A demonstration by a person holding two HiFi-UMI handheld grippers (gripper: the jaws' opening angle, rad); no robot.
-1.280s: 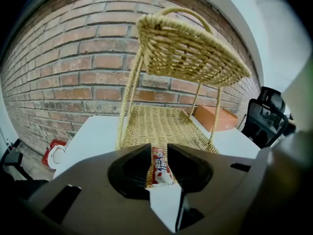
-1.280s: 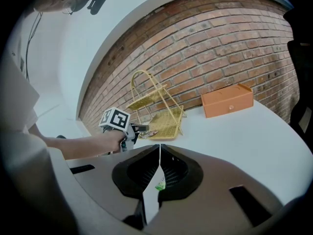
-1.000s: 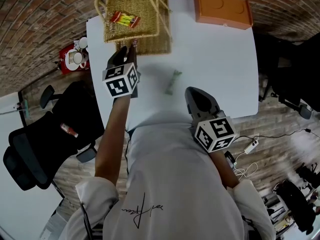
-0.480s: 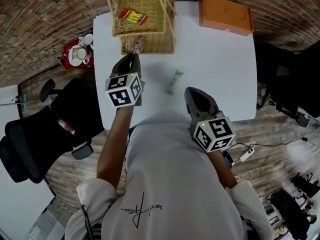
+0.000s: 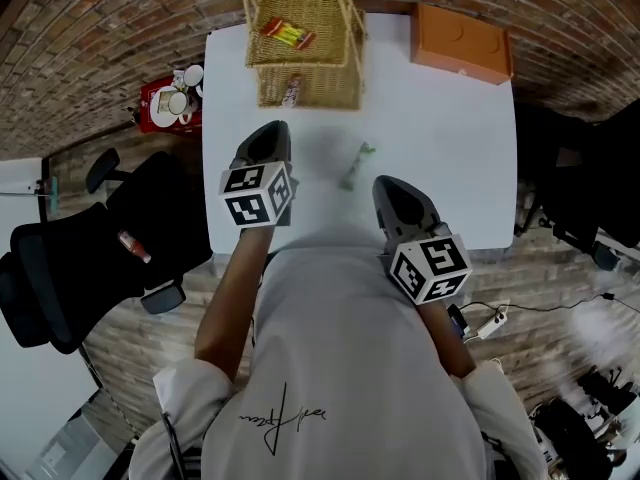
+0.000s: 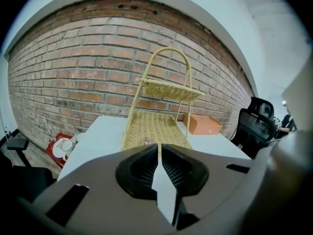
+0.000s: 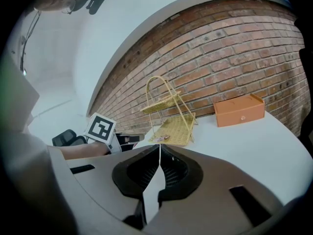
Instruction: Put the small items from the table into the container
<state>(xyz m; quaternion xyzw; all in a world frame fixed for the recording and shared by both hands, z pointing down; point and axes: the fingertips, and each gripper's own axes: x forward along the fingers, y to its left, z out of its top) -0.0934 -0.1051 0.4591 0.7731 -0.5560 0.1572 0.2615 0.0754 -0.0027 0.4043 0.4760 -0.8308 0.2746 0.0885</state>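
L gripper [image 5: 270, 128] empty, jaws closing, nearly together. R gripper [image 5: 392, 182] fully closed, also empty. Small green wrapped item [image 5: 357, 165] lies on white table [image 5: 450, 148], btwn grippers, apart from two-tier yellow wicker basket [image 5: 300, 13].

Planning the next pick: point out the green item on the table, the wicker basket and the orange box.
green item [image 5: 355, 165]: head view, its middle.
two-tier wicker basket [image 5: 330, 88]: head view, bare weave of the lower tray.
orange box [image 5: 462, 43]: head view, its top face.
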